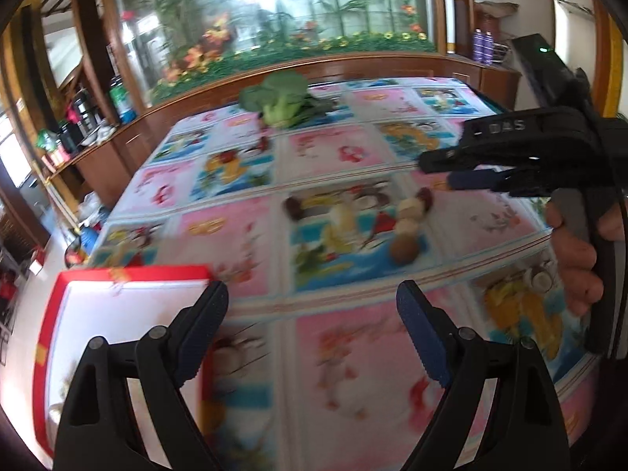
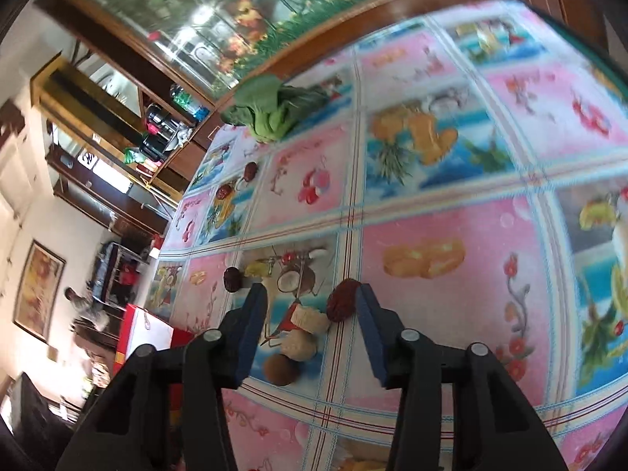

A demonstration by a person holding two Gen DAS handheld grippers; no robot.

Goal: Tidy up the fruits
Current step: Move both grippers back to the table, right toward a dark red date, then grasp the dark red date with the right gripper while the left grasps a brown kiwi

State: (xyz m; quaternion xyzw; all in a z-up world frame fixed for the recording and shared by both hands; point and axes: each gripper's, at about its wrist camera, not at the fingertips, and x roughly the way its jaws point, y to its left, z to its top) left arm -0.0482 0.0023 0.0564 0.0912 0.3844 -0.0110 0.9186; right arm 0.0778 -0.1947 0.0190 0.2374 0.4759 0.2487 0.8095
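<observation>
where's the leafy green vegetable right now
The leafy green vegetable lies at the far edge of the table, by the wooden ledge, well beyond the cluster of small fruits; in the right wrist view it shows upper left.

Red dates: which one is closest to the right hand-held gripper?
The red date just off the right hand-held gripper, beside the pale pieces. The other dates lie farther away.

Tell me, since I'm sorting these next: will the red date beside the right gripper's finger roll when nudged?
Probably: the red date looks oval and lies loose on the smooth tablecloth. Its skin looks wrinkled, so it likely grips well.
</observation>
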